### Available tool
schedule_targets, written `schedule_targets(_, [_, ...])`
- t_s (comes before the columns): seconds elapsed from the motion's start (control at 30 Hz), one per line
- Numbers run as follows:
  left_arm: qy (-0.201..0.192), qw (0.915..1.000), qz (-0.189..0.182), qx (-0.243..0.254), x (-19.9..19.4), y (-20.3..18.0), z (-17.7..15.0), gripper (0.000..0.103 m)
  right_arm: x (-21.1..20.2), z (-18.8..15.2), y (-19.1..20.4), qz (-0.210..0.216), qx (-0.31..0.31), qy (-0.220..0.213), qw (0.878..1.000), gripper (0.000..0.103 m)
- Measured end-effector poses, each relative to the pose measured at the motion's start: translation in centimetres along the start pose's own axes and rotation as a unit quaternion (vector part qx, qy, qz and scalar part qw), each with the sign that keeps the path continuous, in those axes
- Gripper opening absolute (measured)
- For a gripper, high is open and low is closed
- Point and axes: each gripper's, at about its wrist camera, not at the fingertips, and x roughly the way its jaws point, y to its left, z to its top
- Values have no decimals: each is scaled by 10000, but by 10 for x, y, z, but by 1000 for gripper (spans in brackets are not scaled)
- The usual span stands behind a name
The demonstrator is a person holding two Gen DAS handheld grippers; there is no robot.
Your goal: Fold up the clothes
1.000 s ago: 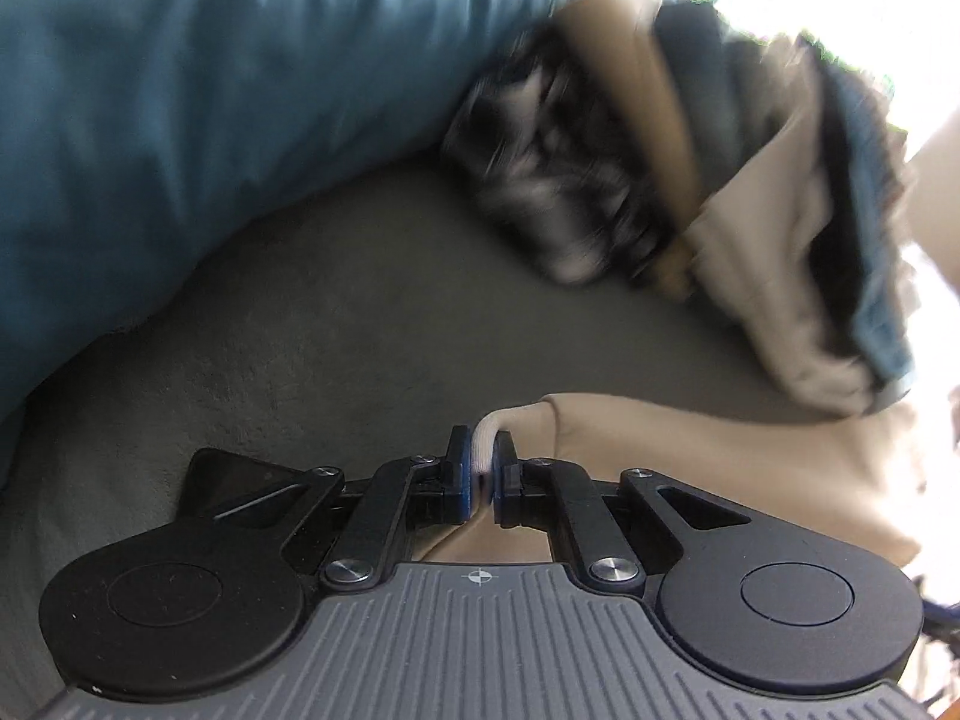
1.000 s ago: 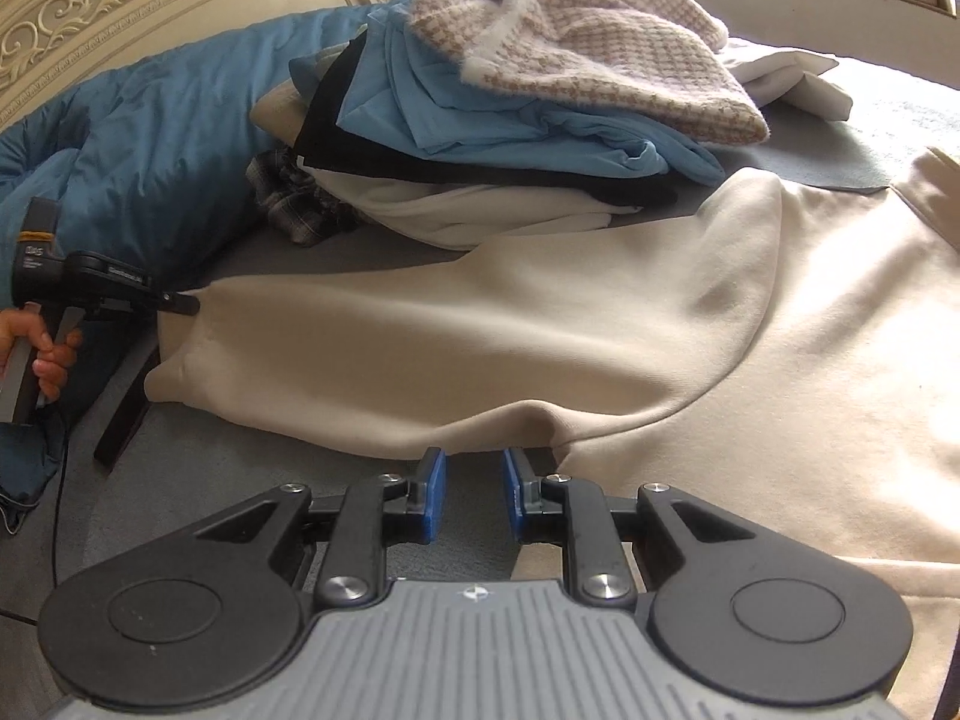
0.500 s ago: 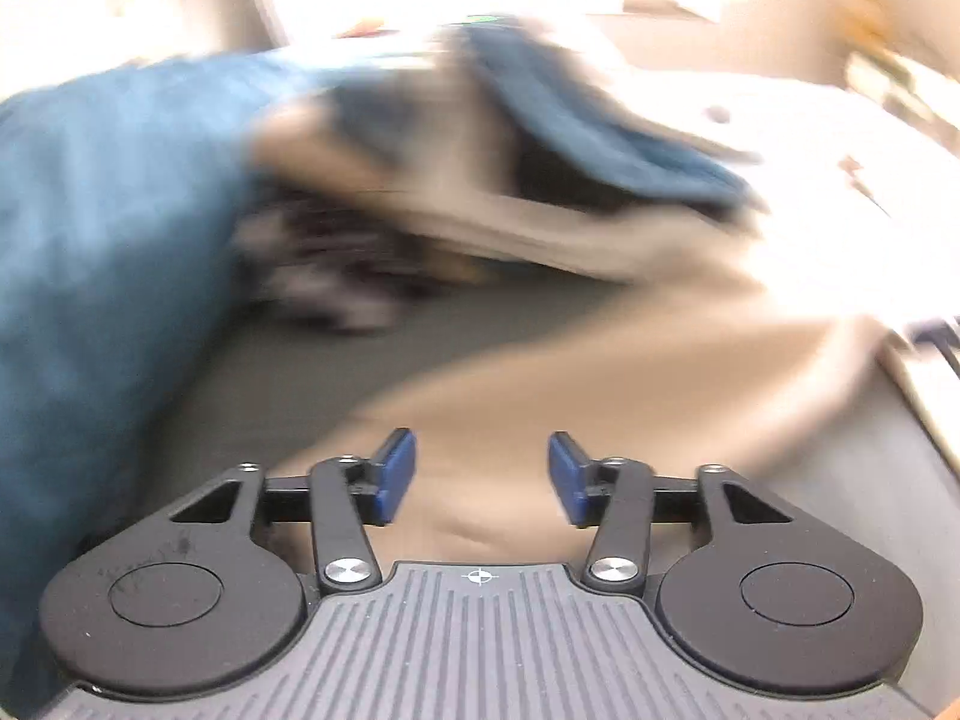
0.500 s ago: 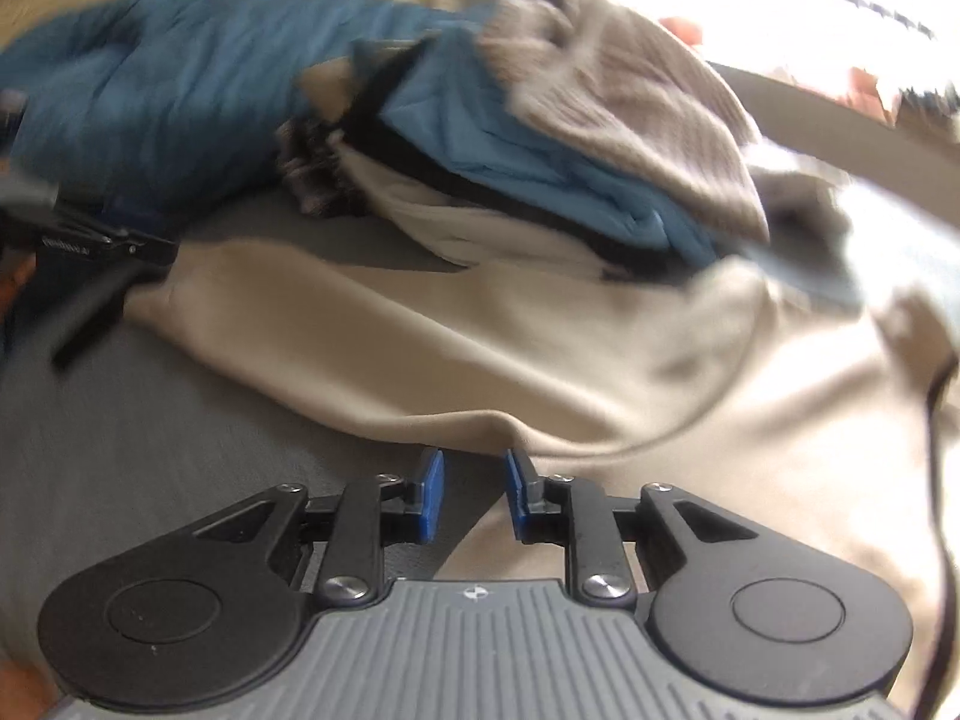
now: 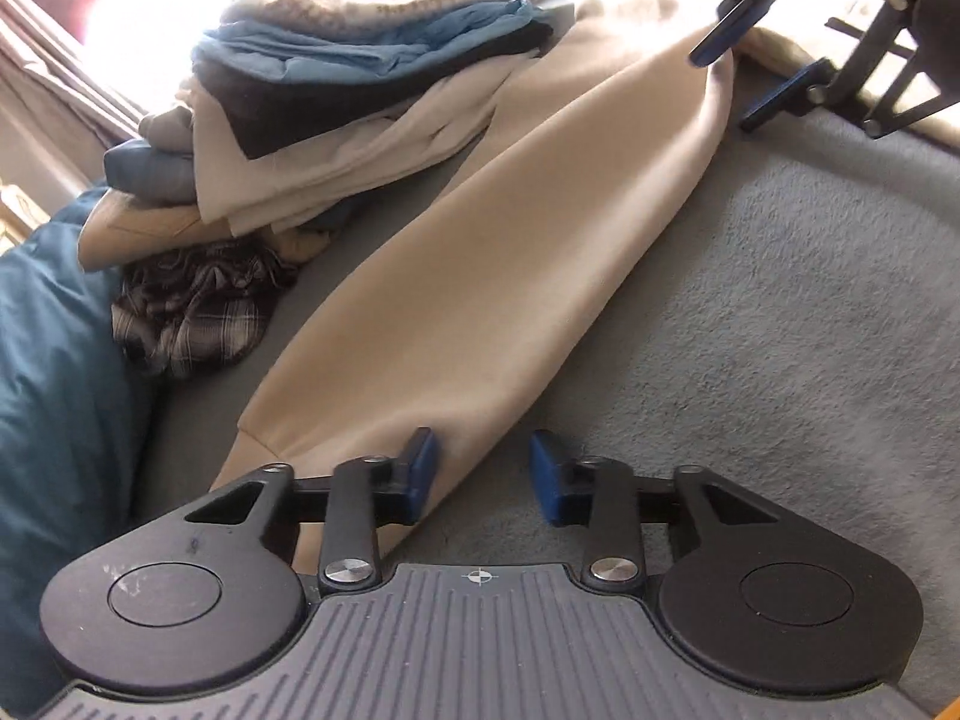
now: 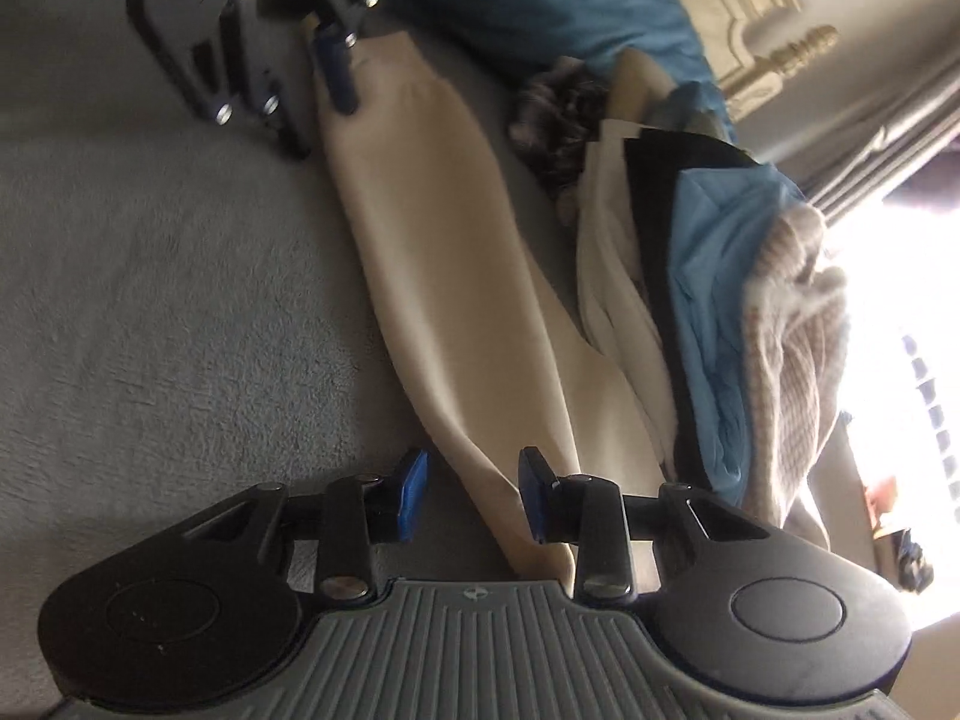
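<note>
A beige sweatshirt sleeve (image 5: 510,252) lies stretched flat on the grey bed cover (image 5: 780,330). My left gripper (image 5: 483,477) is open at the cuff end; its left finger sits over the fabric and its right finger over bare cover. At the sleeve's far end my right gripper (image 5: 750,66) is open as well. In the right wrist view the right gripper (image 6: 474,495) straddles the sleeve (image 6: 444,276) edge, holding nothing. The left gripper (image 6: 318,102) shows at the top by the cuff.
A pile of folded clothes (image 5: 360,90) sits along the sleeve's far side, topped by a knitted jumper (image 6: 792,312). A crumpled plaid garment (image 5: 192,306) lies beside it. A blue duvet (image 5: 54,390) bulks at the left. A carved headboard (image 6: 762,18) stands behind.
My left gripper has let go of the beige cuff and opened. The right gripper has opened wider and swung round to the sleeve's other end. The sleeve now lies straight.
</note>
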Motion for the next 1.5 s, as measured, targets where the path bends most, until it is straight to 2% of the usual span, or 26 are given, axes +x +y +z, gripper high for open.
schedule_targets(0.07, [17,10000,-49,49,-4,-2,-1,5,6,2,-4,36,184,85,9998,9])
schedule_targets(0.17, [43,9998,-124,123,-9,-4,-3,2,-2,2,-6,125,413,39,9991,6])
schedule_targets(0.33, [86,9994,-247,246,-19,-8,-6,2,-20,-2,-9,312,664,-57,9973,6])
schedule_targets(0.47, [121,9987,-346,344,-26,-12,-8,2,-14,-7,-8,561,851,61,9948,6])
schedule_targets(0.63, [348,9981,-496,-106,-23,-9,-9,6,-11,-5,-4,594,991,150,9932,9])
schedule_targets(0.7, [464,9966,-599,-338,-26,-3,-10,10,-20,-7,-9,675,1234,74,9900,14])
schedule_targets(0.77, [605,9941,-687,-578,-30,3,-13,17,-30,-10,-15,833,1575,-37,9840,19])
schedule_targets(0.83, [667,9917,-714,-832,-38,11,-15,18,-43,-18,-28,1141,2250,-248,9673,20])
schedule_targets(0.93, [564,9875,-679,-1306,-51,22,-16,23,-58,-34,-52,1500,3425,-573,9257,20])
schedule_targets(1.0, [435,9816,-696,-1725,-54,30,-12,28,-62,-48,-69,1443,4110,-696,8974,20])
schedule_targets(1.07, [312,9731,-766,-2150,-49,36,-6,31,-59,-61,-82,1182,4603,-654,8774,21])
schedule_targets(1.13, [297,9635,-790,-2542,-38,42,2,31,-47,-73,-96,927,4928,-509,8637,21])
schedule_targets(1.23, [229,9556,-678,-2859,-19,44,17,31,-38,-88,-109,626,5254,-390,8476,21])
schedule_targets(1.37, [-107,9542,-752,-2893,5,38,51,31,-28,-112,-125,377,5632,-318,8248,21])
schedule_targets(1.5, [-426,9546,-924,-2800,36,28,95,31,-2,-122,-143,338,5794,-272,8139,20])
